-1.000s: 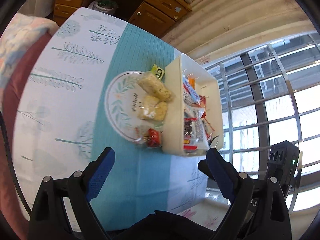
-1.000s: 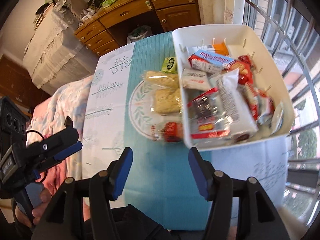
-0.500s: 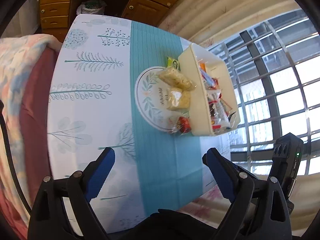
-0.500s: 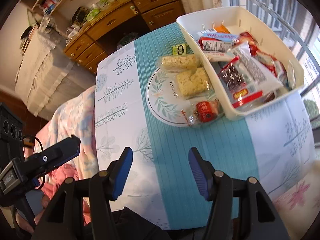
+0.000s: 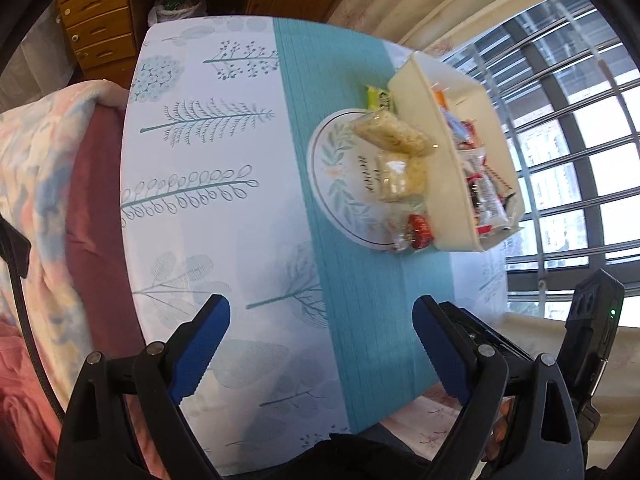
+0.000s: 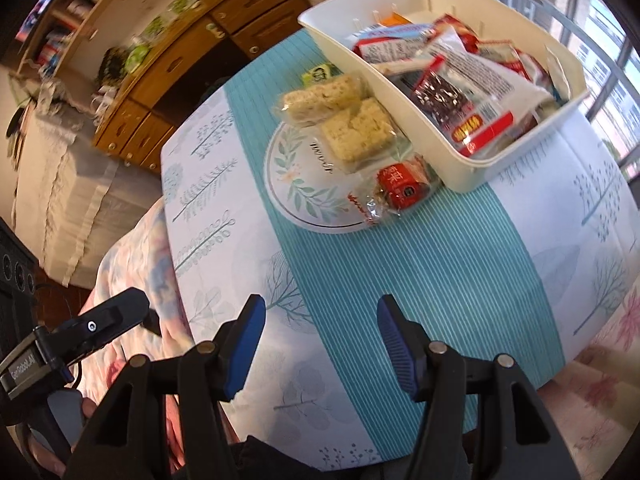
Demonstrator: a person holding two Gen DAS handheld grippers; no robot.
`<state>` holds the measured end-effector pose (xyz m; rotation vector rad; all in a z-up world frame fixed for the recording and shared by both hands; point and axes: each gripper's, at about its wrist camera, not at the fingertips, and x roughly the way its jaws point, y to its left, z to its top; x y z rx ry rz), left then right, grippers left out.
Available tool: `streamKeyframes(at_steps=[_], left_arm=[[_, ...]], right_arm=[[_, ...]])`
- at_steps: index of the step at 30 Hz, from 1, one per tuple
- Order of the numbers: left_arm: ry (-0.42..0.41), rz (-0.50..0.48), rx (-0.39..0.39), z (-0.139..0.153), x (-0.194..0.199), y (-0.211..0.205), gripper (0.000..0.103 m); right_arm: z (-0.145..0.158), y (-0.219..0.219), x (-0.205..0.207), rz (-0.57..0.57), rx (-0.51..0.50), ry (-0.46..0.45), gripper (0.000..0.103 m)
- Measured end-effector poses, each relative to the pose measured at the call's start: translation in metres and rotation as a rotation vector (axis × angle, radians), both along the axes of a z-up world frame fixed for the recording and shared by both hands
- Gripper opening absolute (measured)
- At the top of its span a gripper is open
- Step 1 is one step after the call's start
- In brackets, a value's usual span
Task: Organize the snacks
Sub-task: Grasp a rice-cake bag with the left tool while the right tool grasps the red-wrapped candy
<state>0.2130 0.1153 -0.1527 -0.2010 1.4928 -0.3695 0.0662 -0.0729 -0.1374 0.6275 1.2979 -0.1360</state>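
Snacks: three clear-wrapped pieces sit on the plate (image 6: pixel 296 176), two pale rice bars (image 6: pixel 320 98) and a red pack (image 6: pixel 402 188); a green pack (image 6: pixel 318 74) lies on the cloth just beyond the plate; many more fill the bin (image 6: pixel 472 168) beside it.
Left gripper (image 5: pixel 320 344): jaws spread wide, nothing between them, hanging over the near part of the table (image 5: pixel 200 208), well short of the plate.
Right gripper (image 6: pixel 320 344): jaws about half open, empty, over the blue stripe of the cloth, also short of the plate.
Nearest target: the red pack, at the plate's near rim and close against the bin wall.
Risk, pinch: the crinkly film would likely slip if the pads catch only a loose edge; the pack could drop or drag off the plate.
Risk, bin wall: a finger coming down on the bin side of the red pack could strike or shove the bin, which stands close to the table's window edge.
Risk, plate: pushing sideways on a bar could slide the plate on the smooth cloth.
Risk, bars: squeezing hard would likely crumble the rice bars inside their wrap.
Risk, crowding: both grippers heading for the same small area could knock together.
Hidden: whether the bars overlap the bin rim cannot be told.
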Motion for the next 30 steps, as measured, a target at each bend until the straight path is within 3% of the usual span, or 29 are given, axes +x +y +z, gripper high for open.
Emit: streamKeyframes(at_steps=[9,15,19,23,30], left_arm=[[0.047,-0.073,0.124,-0.023,0.044,-0.018,0.092],[0.087,-0.121,0.127,-0.038,0.076,-0.037,0.092],[0.059,-0.235,0.192,-0.043,0.091,-0.065,0.092],[0.024,-0.339,0.205,-0.043,0.106,-0.095,0.092],[-0.153,-0.590,0.312,-0.044,0.119,-0.151,0.092]], right_arm=[[-0.031,-0.016,0.011,-0.146,0.007,-0.003,0.059],[-0.055,-0.029,0.018,-0.220,0.039,0.011,0.059],[-0.064,-0.040,0.020,-0.277,0.049,-0.004,0.059],[-0.075,-0.050,0.021,-0.331,0.062,-0.016,0.059],[-0.088,-0.056,0.022,-0.347,0.051,-0.050,0.059]])
